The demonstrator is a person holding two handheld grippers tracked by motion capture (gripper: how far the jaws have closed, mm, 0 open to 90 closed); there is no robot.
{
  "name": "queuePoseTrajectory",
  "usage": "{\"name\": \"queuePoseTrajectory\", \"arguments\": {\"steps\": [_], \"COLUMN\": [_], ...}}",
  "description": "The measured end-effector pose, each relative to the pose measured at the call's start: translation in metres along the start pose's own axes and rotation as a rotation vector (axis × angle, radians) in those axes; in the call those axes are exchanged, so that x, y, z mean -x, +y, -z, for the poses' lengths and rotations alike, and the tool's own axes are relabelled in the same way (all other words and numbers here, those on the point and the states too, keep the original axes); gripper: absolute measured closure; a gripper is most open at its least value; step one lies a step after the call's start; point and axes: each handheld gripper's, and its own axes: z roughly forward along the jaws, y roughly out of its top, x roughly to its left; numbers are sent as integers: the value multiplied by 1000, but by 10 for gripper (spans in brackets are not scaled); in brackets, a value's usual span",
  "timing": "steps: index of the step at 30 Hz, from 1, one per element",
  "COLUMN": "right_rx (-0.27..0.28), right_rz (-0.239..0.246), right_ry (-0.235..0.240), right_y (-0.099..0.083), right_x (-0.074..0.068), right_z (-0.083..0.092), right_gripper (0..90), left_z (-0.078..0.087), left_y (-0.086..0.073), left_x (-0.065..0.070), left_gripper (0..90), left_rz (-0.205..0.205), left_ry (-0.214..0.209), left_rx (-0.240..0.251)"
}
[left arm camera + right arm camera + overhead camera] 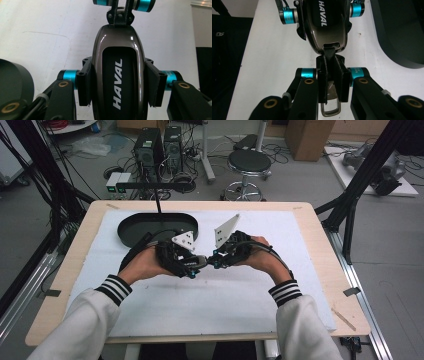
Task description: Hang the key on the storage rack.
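Note:
A glossy brown-grey key fob (pixel 117 82) marked HAVAL hangs between both grippers above the white mat (pixel 235 295). My left gripper (pixel 118 86) is shut on the fob's body, its pads (pixel 85 85) pressed against both sides. My right gripper (pixel 333 85) is shut on the short black strap (pixel 329 53) at the fob's narrow end, and a metal ring (pixel 330 110) shows below its jaws. In the high view the left gripper (pixel 192 265) and right gripper (pixel 215 260) meet tip to tip at the fob (pixel 202 261), mid-table.
A shallow black oval tray (pixel 135 227) lies on the mat just behind the left hand, with a thin black stand (pixel 159 202) rising from it. Beyond the table's far edge stand a stool (pixel 248 162), computer towers (pixel 150 147) and cables.

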Motion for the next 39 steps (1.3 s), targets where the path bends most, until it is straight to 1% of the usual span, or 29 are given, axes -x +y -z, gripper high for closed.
{"name": "queuePoseTrajectory", "arguments": {"steps": [1, 2, 3, 4, 5, 6, 7, 8, 9, 10, 11, 12, 14, 15, 16, 17, 19, 21, 22, 23, 24, 26, 28, 29, 30, 31, 33, 35, 39], "right_rx": [9, 23, 24, 30, 30, 45, 106, 106, 133, 170, 203, 226, 272, 286, 288, 296, 308, 334, 338, 338, 353, 396, 435, 438, 436, 460, 501, 521, 565], "right_rz": [6, 3, -2, 13, 13, 13, -48, -48, -84, -95, -119, -143, -166, -186, -200, -211, -238, -265, -286, -295, -308, -351, -375, -392, -402, -399, -414, -425, -457], "right_ry": [-7, -29, -83, -159, -159, -205, -239, -239, -241, -247, -249, -252, -269, -282, -300, -318, -359, -406, -465, -504, -535, -568, -580, -579, -590, -597, -603, -626, -657], "right_y": [0, -1, -1, -1, -1, -3, -8, -8, -11, -15, -18, -22, -29, -33, -38, -42, -51, -60, -66, -70, -75, -85, -95, -99, -102, -105, -112, -118, -134], "right_x": [0, -1, -2, -4, -4, -5, -4, -4, -5, -4, -4, -5, -8, -9, -10, -12, -17, -22, -26, -28, -30, -34, -39, -40, -41, -44, -48, -53, -62], "right_z": [0, -1, -1, -2, -2, -1, 1, 1, 3, 6, 9, 13, 19, 22, 26, 28, 34, 39, 42, 43, 45, 48, 50, 51, 51, 52, 54, 55, 56], "right_gripper": [611, 447, 300, 196, 196, 104, 4, 4, 3, 3, 3, 3, 3, 3, 3, 3, 3, 3, 3, 3, 3, 3, 3, 3, 3, 3, 3, 3, 3], "left_z": [0, 1, 1, 1, 2, 3, 4, 5, 7, 9, 11, 13, 15, 17, 18, 19, 21, 25, 27, 29, 32, 37, 43, 45, 48, 50, 54, 58, 69], "left_y": [0, 0, 0, 0, 0, -1, -2, -2, -3, -4, -4, -5, -7, -8, -9, -10, -12, -14, -15, -16, -18, -20, -22, -24, -25, -27, -30, -33, -38], "left_x": [0, 0, 0, 0, 0, -1, -1, -2, -3, -4, -4, -6, -8, -10, -11, -12, -13, -15, -16, -17, -19, -21, -24, -26, -27, -29, -31, -33, -37], "left_gripper": [488, 489, 488, 488, 488, 488, 488, 488, 488, 488, 488, 488, 488, 488, 488, 488, 488, 488, 487, 488, 487, 488, 487, 488, 488, 487, 487, 488, 487], "left_rz": [-2, -5, 2, 2, 5, 9, 14, 19, 26, 35, 40, 48, 61, 70, 87, 94, 106, 112, 117, 125, 136, 155, 170, 181, 190, 197, 210, 211, 240], "left_ry": [-2, 4, 6, 6, 11, 15, 16, 23, 22, 24, 31, 35, 55, 54, 59, 68, 86, 108, 116, 128, 134, 160, 172, 180, 186, 197, 214, 235, 276], "left_rx": [3, 3, 5, 5, 11, 15, 16, 24, 29, 38, 46, 52, 68, 71, 82, 86, 89, 96, 99, 105, 117, 137, 152, 161, 168, 171, 170, 164, 188]}}
